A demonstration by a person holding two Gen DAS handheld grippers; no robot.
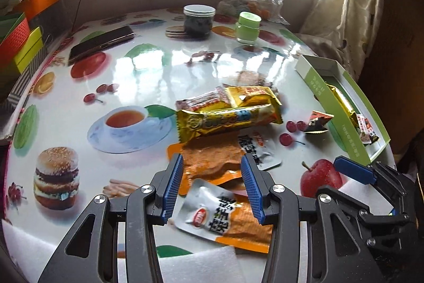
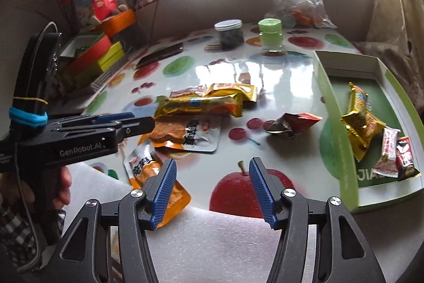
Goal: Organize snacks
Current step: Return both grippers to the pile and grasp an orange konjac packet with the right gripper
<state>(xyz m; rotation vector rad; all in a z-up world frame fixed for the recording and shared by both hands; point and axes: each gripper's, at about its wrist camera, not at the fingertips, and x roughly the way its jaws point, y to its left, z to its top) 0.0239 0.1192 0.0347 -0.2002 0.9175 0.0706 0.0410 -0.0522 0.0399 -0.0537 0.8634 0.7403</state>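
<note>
Left tongs (image 1: 212,182) apart, nothing clamped, hovering over orange-and-white snack pouches (image 1: 225,219) at the counter's (image 1: 164,65) near edge. Right tongs (image 2: 212,190) also apart and empty, above the printed red apple (just beside the green box). Gold wafer bars (image 1: 228,118) piled mid-counter w/ a small red-black packet (image 2: 291,123) nearby. Green-rimmed box (image 2: 331,102) on the right holds several snacks already.
</note>
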